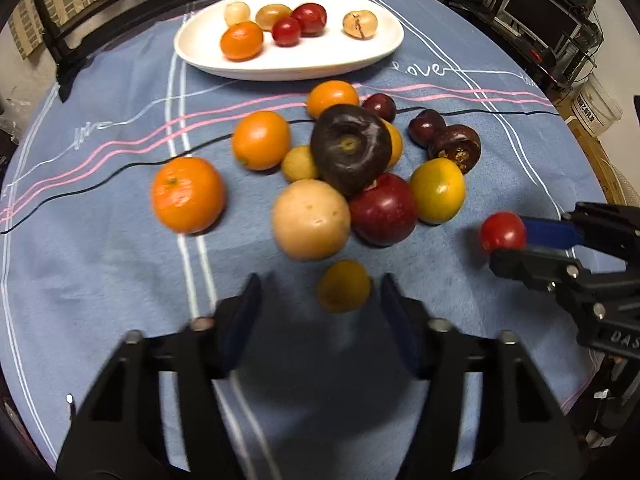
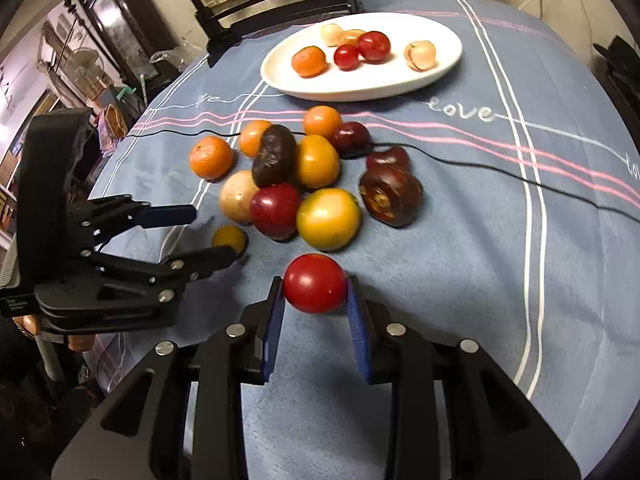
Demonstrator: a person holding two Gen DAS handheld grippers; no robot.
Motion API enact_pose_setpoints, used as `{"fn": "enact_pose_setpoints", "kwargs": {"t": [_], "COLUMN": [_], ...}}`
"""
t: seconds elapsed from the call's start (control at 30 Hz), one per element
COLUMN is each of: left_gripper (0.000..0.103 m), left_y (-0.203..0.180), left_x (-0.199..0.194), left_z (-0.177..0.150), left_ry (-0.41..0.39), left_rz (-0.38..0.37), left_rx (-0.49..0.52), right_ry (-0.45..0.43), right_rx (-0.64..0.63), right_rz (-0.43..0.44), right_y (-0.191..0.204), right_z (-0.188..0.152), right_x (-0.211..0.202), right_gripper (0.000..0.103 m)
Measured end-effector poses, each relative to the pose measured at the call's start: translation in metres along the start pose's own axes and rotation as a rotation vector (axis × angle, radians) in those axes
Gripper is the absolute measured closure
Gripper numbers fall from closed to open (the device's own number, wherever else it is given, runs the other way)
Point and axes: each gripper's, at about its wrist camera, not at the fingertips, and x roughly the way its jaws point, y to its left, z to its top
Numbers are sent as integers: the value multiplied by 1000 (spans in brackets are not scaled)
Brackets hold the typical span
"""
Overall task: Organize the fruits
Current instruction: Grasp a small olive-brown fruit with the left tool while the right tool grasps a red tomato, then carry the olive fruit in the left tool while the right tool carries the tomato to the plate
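Note:
A small red tomato [image 2: 315, 283] sits between the blue pads of my right gripper [image 2: 315, 292], which is shut on it just above the blue cloth; in the left wrist view the same tomato [image 1: 503, 233] shows in that gripper [image 1: 510, 246] at the right. My left gripper [image 1: 320, 300] stands open around a small yellow fruit [image 1: 343, 286], which lies close to the right finger with a gap on the left. From the right wrist view this yellow fruit [image 2: 229, 239] lies between the left gripper's fingertips [image 2: 214, 234]. A white oval plate [image 1: 288, 68] at the far side holds several small fruits.
A pile of loose fruit lies mid-table: oranges [image 1: 188, 196], a dark purple fruit [image 1: 350, 148], a red apple [image 1: 384, 210], a pale round fruit [image 1: 311, 226], and a split dark fruit [image 2: 391, 197]. A dark chair [image 1: 80, 40] stands behind the table. Shelving [image 1: 540, 20] is at the right.

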Motion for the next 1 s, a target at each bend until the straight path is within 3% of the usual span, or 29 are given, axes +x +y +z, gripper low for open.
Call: {"fn": "enact_pose_setpoints", "kwargs": {"t": [0.03, 0.07, 0.1, 0.37, 0.6, 1.0], "left_gripper": [69, 70, 76, 76, 76, 76], "left_y": [0, -1, -5, -3, -4, -6], "left_x": [4, 7, 6, -11, -47, -84], "left_z": [1, 2, 2, -1, 13, 36], "left_ry": [13, 23, 14, 0, -80, -160], "left_rz": [-18, -30, -21, 4, 58, 72], "left_rx": [-2, -1, 15, 18, 28, 39], "right_ry": [3, 7, 9, -8, -26, -92], "right_rx": [4, 7, 7, -6, -28, -39], "right_rz": [3, 3, 3, 22, 49, 97], "right_y": [-3, -3, -4, 0, 11, 21], "right_z": [-3, -3, -4, -4, 0, 12], "right_x": [-1, 1, 2, -7, -15, -43], "right_gripper": [72, 72, 72, 72, 72, 72]}}
